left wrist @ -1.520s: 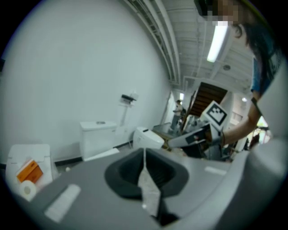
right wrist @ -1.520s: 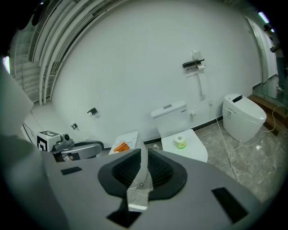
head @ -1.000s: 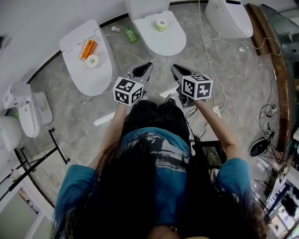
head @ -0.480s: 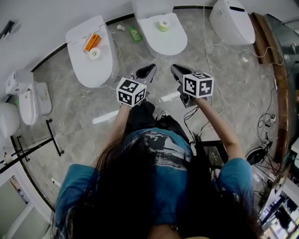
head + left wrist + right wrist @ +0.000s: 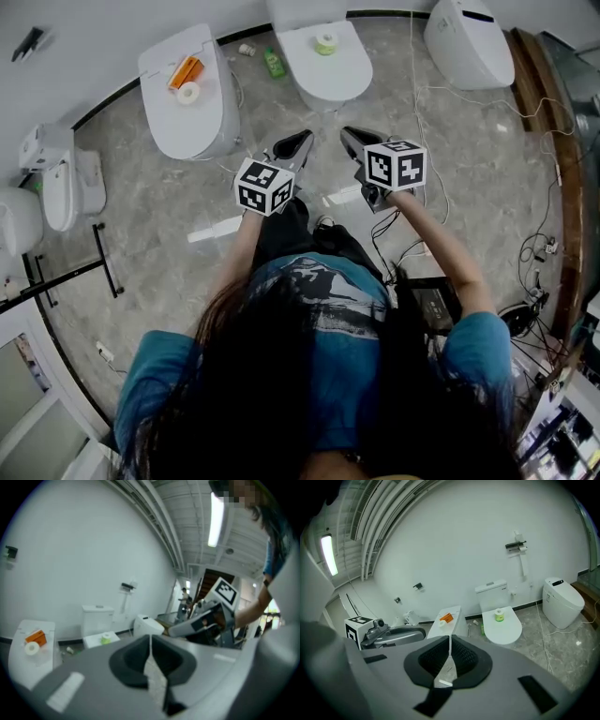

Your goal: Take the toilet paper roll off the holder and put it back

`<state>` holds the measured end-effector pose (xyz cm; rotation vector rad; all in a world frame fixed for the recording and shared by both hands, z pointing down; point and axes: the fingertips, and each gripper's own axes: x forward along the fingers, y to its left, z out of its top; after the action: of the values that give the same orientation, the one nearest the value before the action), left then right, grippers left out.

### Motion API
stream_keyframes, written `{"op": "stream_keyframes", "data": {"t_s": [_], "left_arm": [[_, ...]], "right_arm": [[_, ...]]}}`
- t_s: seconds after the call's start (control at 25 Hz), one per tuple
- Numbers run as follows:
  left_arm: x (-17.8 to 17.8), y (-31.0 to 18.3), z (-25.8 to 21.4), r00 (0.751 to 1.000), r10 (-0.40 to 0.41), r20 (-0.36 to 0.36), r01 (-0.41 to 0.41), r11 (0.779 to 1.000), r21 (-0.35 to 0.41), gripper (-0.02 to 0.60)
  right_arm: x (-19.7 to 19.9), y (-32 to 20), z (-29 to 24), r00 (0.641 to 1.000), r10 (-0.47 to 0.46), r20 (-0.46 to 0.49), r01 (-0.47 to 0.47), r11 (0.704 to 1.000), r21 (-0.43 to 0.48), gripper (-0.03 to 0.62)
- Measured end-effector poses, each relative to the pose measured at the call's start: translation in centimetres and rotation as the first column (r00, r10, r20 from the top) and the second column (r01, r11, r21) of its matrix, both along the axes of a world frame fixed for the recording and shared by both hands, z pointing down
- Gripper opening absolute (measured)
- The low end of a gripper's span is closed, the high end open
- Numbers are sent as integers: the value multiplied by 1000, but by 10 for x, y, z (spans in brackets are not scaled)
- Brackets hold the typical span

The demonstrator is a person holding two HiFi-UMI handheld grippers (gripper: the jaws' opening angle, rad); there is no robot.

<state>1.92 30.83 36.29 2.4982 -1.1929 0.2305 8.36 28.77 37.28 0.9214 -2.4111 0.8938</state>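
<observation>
Left claw [image 5: 298, 141] and right claw [image 5: 352, 139] are closed and empty above the floor [image 5: 169, 220]. The wall holder [image 5: 516, 546] is too small to make out.

toilets 3: left toilet [image 5: 187, 127], middle toilet [image 5: 328, 82], right toilet [image 5: 464, 42] | paper rolls 2: white roll [image 5: 188, 92], greenish roll [image 5: 325, 42] | orange box [image 5: 185, 71] 1 | green bottle [image 5: 274, 63] 1 | grippers 2: left gripper [image 5: 302, 137], right gripper [image 5: 347, 133]

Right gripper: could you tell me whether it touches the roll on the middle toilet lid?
Apart: head view shows bare floor between the right gripper and the roll.
</observation>
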Motion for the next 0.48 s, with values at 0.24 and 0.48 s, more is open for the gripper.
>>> {"op": "stream_keyframes", "data": {"t_s": [0.24, 0.48], "left_arm": [[-6, 3, 6, 1000, -27, 2, 27, 999, 22, 1], [0, 18, -1, 999, -52, 10, 52, 998, 26, 0]], "right_arm": [[-5, 2, 11, 1000, -25, -3, 25, 1000, 7, 29], [0, 16, 4, 998, -57, 0, 57, 998, 15, 28]]}}
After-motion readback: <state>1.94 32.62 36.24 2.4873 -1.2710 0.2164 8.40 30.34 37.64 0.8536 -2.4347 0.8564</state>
